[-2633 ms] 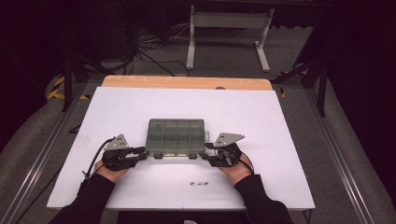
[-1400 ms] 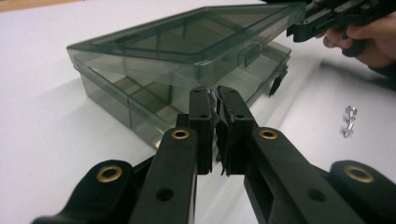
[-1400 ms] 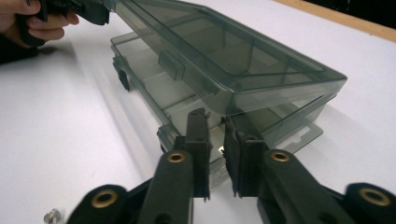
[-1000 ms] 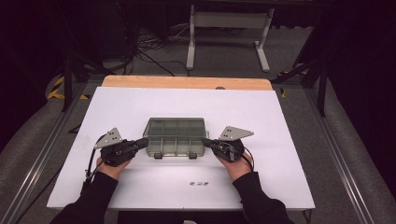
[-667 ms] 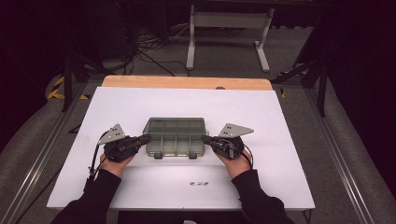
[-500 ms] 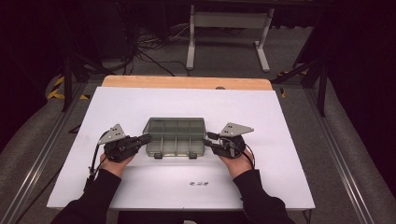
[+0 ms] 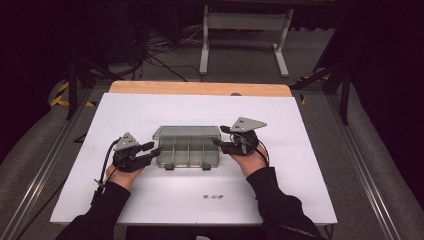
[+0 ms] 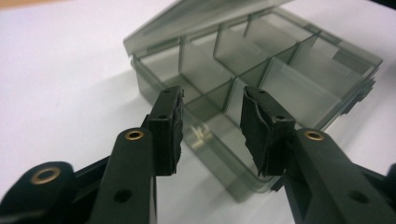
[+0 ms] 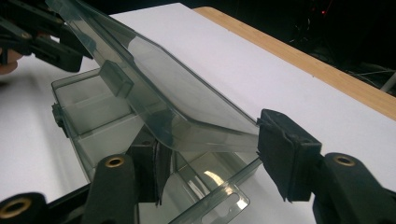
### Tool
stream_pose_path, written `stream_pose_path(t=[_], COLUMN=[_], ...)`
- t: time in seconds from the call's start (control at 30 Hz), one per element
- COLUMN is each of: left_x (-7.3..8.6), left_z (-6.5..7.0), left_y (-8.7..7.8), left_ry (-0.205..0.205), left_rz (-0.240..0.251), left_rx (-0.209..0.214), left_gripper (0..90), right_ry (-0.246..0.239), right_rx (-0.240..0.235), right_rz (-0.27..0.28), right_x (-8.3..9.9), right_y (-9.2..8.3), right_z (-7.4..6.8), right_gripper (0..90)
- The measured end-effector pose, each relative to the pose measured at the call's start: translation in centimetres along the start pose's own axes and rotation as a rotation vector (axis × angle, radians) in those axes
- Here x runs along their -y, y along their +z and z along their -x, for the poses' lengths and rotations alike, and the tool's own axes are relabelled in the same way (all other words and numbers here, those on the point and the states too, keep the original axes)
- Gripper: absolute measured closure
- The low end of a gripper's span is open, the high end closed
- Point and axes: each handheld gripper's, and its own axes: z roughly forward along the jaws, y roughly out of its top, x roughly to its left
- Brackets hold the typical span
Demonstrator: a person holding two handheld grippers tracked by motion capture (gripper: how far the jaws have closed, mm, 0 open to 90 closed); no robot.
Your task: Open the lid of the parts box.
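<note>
Smoky clear compartment box (image 7: pixel 189 150) mid white table, lid (image 9: pixel 154 88) half raised, tilted back, compartments empty

White table top (image 7: pixel 165 107) in the middle of the scene, with a bare wooden strip (image 7: pixel 200 88) along its far edge. Metal rails (image 7: pixel 47 160) down the left side and more rails (image 7: pixel 372 175) down the right. Grey floor (image 7: pixel 240 65) beyond the far edge, and grey floor along both sides too. A pale metal stand (image 7: pixel 245 30) on that floor at the far middle, on two legs with flat feet. Loose black cables (image 7: pixel 155 55) on the floor at the far left. Yellow and black hazard tape (image 7: pixel 62 95) by a dark post (image 7: pixel 72 82) on the left. Dim surroundings, nearly black toward the far corners; table brightly lit from above.
</note>
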Motion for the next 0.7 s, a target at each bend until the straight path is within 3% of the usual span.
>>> stream_pose_path(t=[0.07, 0.17, 0.33, 0.53, 0.7], left_x=[0.1, 0.2, 0.3, 0.3, 0.3], left_z=[0.1, 0.3, 0.2, 0.3, 0.3], left_y=[0.3, 0.7, 0.8, 0.7, 0.7], left_ry=[-0.005, 0.021, 0.022, 0.056, 0.047], left_rz=[-0.028, -0.069, -0.073, -0.073, -0.066], left_rx=[0.001, -0.011, -0.011, -0.011, 0.001], left_gripper=[58.1, 58.9, 57.9, 59.7, 60.8], right_ry=[0.004, 0.0, -0.007, 0.004, 0.013], right_rx=[-0.002, -0.002, 0.008, 0.011, 0.012], right_rz=[-0.003, -0.002, 0.001, 0.01, 0.017], right_x=[-0.1, -0.4, -1.0, -1.5, -1.7], right_y=[0.2, 0.2, 0.0, 0.1, 0.4], right_z=[0.2, 0.4, 0.8, 1.3, 1.7], right_gripper=[46.3, 47.5, 47.9, 48.6, 49.4])
